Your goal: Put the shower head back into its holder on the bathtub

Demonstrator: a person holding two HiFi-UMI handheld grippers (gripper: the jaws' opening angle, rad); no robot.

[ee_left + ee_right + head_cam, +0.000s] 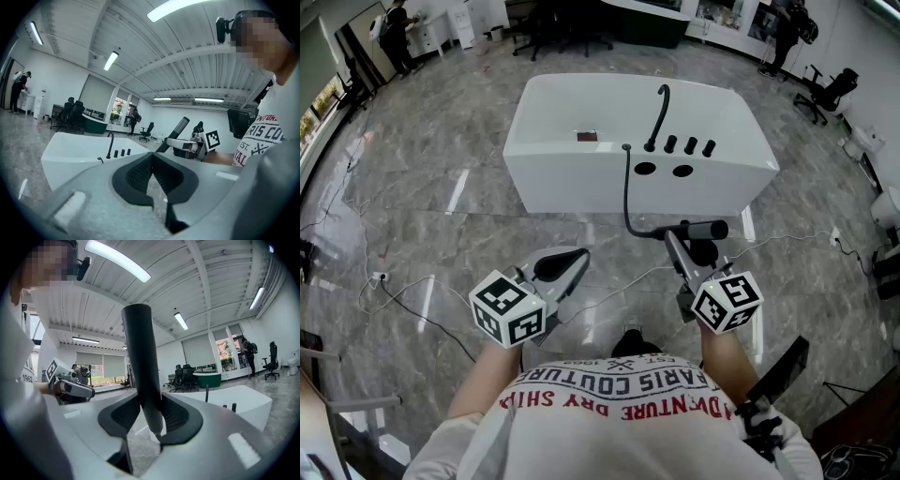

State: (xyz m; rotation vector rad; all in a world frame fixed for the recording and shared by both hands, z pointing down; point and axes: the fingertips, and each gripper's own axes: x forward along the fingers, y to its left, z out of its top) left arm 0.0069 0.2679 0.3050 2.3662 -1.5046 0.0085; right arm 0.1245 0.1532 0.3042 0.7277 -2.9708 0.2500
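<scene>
The white bathtub (581, 173) stands ahead on the floor, with a black faucet (660, 112), three knobs (689, 145) and two dark holes (663, 171) on its rim. A black hose (627, 192) runs from the rim down to the black shower head (698, 230). My right gripper (682, 246) is shut on its handle (140, 362), which stands upright between the pads, short of the tub. My left gripper (567, 262) is shut and holds nothing, level with the right one. From the left gripper view (152, 174) the tub (70, 150) and the shower head (178, 129) show ahead.
Cables (412, 300) trail over the grey marble floor at left and right (797, 239). Office chairs (830, 94) and a dark counter (647, 19) stand behind the tub, with people far off (394, 33). A small dark item (587, 137) lies on the tub's rim.
</scene>
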